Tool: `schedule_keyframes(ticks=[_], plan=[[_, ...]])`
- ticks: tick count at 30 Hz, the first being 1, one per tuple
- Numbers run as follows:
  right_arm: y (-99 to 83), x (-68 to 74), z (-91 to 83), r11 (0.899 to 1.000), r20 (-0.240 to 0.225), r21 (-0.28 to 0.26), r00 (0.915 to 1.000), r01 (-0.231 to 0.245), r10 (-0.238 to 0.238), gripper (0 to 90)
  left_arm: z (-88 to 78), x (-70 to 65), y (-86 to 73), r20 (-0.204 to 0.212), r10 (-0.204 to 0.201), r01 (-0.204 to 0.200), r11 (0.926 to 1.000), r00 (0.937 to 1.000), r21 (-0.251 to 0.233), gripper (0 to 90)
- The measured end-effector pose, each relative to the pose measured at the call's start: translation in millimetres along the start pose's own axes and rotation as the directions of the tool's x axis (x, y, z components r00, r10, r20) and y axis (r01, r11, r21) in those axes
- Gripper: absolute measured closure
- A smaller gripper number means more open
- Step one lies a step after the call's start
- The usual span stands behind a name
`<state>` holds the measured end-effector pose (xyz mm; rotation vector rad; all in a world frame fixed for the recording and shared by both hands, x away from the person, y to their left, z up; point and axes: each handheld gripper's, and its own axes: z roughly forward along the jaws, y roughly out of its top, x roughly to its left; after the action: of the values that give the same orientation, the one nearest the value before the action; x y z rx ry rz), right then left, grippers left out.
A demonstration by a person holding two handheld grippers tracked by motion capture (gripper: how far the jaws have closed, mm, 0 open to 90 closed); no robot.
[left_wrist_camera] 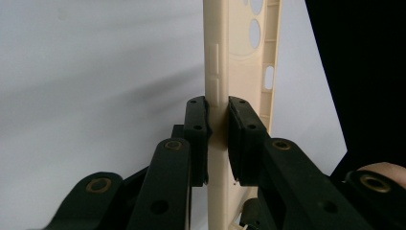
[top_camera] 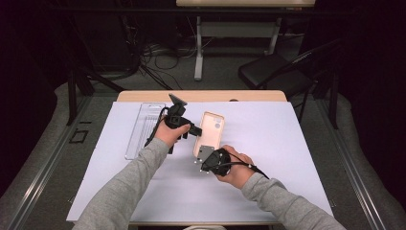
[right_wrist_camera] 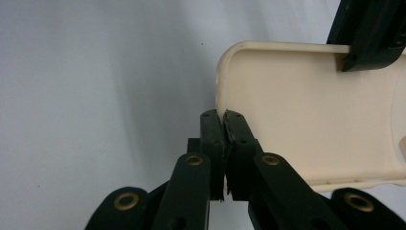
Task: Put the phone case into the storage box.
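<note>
A beige phone case [top_camera: 211,130] with camera cut-outs is held just above the white mat [top_camera: 287,158], gripped from two sides. My left gripper [top_camera: 195,130] reaches in from the left and is shut on the case's long side wall; in the left gripper view the pads [left_wrist_camera: 198,139] press on the case's edge [left_wrist_camera: 225,62] from both sides. My right gripper [top_camera: 203,155] is shut on the near short end. In the right gripper view its jaws [right_wrist_camera: 224,143] pinch the thin wall of the case [right_wrist_camera: 306,115], and the left gripper's jaw [right_wrist_camera: 368,33] shows at the top right.
A long clear plastic tray [top_camera: 143,128] lies on the mat to the left of the left hand. Beyond the table's far edge [top_camera: 201,96] stand a dark folding chair [top_camera: 282,72] and another table's legs with cables on the floor.
</note>
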<state>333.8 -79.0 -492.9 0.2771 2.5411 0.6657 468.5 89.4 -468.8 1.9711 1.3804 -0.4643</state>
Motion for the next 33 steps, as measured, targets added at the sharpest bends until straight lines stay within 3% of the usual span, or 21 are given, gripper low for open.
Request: schedule_keyframes(ticks=[9, 33], plan=[[0.1, 0.1, 0.0, 1.0, -0.003, -0.002, 1.0, -0.001, 0.001, 88.2, -0.4, 0.0, -0.5, 0.001, -0.031, 0.031, 0.9995, 0.9995, -0.003, 80.5], [-0.1, -0.7, 1.0, 1.0, -0.02, -0.002, 0.9998, -0.01, 0.009, 87.9, -0.7, 1.6, -0.8, -0.001, -0.058, 0.058, 0.9982, 0.9983, 0.012, 81.6]])
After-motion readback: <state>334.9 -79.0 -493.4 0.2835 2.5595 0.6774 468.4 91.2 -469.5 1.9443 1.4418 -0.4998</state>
